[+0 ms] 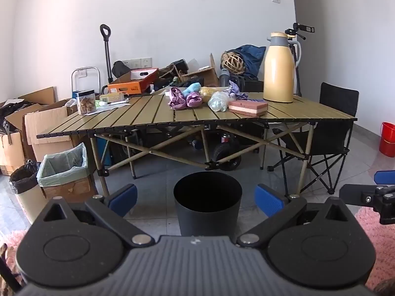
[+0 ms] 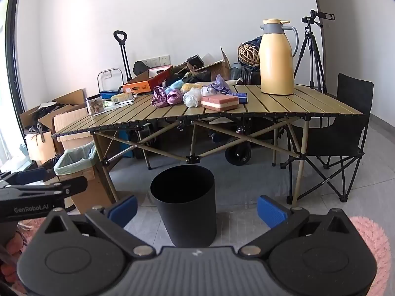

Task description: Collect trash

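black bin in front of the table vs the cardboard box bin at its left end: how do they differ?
The black bin is round, dark and unlined; the cardboard box bin is square, brown and lined with a pale green bag. The black bin stands in the open before the table; the cardboard box bin sits against the table's leg. Both stand upright on the floor, tops open.

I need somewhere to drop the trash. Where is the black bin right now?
The black bin stands on the floor in front of the folding table, centred in both wrist views, ahead of the open left gripper.
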